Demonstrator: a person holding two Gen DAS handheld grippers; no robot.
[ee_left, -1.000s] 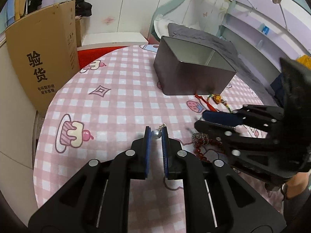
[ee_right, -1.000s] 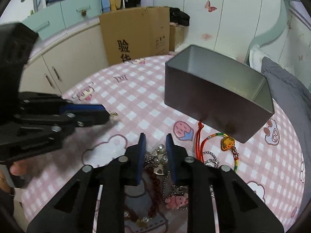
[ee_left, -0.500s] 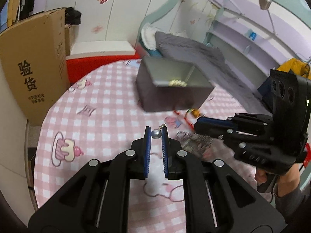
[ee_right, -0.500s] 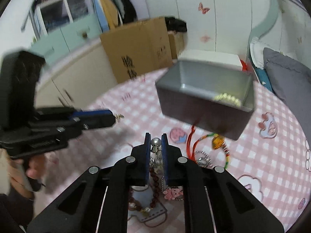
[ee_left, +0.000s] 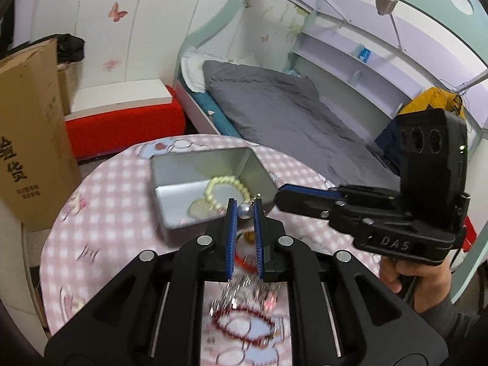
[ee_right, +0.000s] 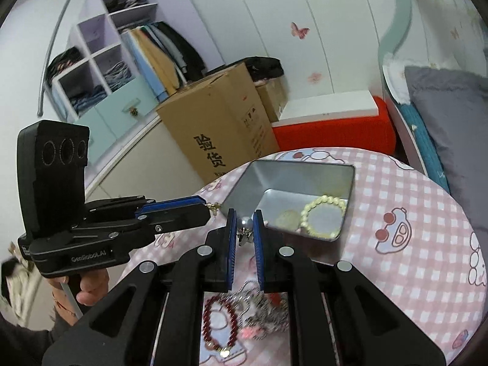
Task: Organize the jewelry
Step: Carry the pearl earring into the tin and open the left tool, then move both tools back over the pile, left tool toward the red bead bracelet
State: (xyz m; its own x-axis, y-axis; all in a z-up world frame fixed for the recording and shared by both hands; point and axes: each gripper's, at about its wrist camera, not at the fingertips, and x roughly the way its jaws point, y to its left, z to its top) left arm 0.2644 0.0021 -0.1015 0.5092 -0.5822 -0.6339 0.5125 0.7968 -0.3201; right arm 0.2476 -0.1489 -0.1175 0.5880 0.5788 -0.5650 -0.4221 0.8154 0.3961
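- Your left gripper [ee_left: 243, 210] – fingers pinch a pearl earring [ee_left: 245, 210], its gold hook poking out toward the far right, held above the near edge of the metal tin [ee_left: 170, 189].
- Your right gripper [ee_right: 244, 222] – fingers pinch a second pearl earring [ee_right: 245, 222], a silver bit dangling below; jaws just closed in on it.
- Tin sits open at the far side of the pink checked worktop [ee_right: 396, 274], w/ a pale bead bracelet [ee_right: 323, 216] inside.
- Red bead bracelet [ee_right: 219, 326] & a tangle of silver chains [ee_right: 262, 311] lie near, under the right gripper.
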